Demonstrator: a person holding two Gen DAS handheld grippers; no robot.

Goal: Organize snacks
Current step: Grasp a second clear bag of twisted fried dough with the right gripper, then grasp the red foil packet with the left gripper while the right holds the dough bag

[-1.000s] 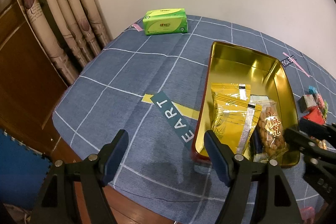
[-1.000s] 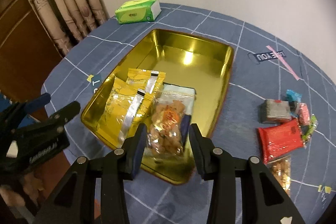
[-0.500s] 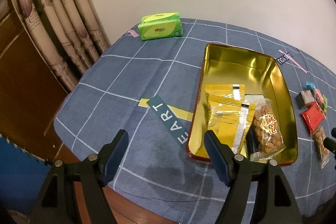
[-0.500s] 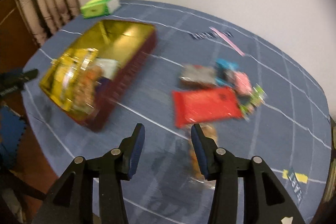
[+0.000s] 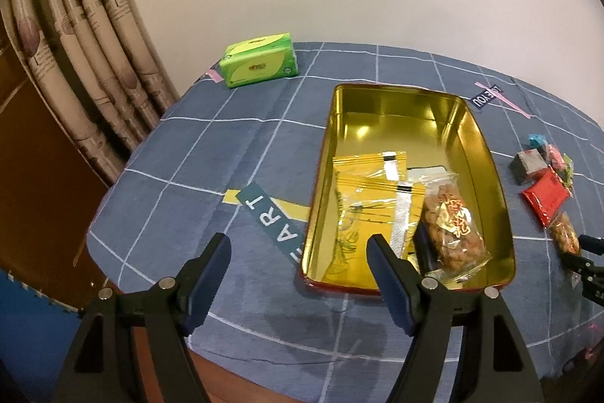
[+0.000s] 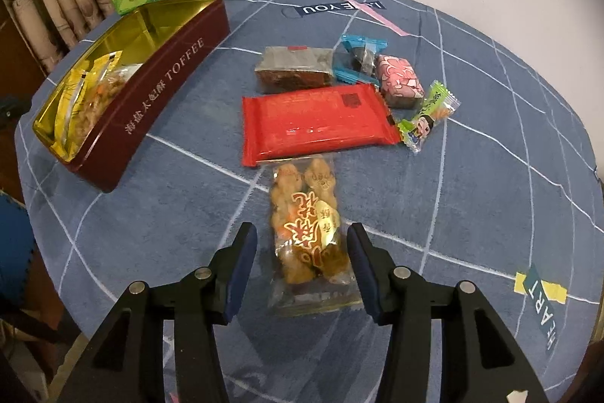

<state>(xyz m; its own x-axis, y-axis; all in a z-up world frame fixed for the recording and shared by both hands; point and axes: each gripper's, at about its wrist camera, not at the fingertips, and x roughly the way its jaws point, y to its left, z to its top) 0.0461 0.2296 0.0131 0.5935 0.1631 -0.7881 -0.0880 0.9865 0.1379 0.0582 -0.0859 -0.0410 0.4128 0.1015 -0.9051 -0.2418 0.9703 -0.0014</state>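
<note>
My right gripper [image 6: 300, 261] straddles the clear twist-cracker pack [image 6: 307, 233], jaws opening and not touching it. I'd lower squarely, then pinch its middle. Left gripper [image 5: 298, 274] hangs apart, empty.

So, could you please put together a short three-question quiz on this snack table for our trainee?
1. True or false: the clear bag of fried twists lies between the fingers of the right gripper.
2. Which snack lies right next to the twists bag on the cloth? A) the red packet B) the pink patterned sweet C) the blue wrapper
3. Fill in: the word printed in Latin letters on the dark red side of the tin is ____.

Key
1. True; the fingers are opening and do not press on it.
2. A
3. TOFFEE
</note>
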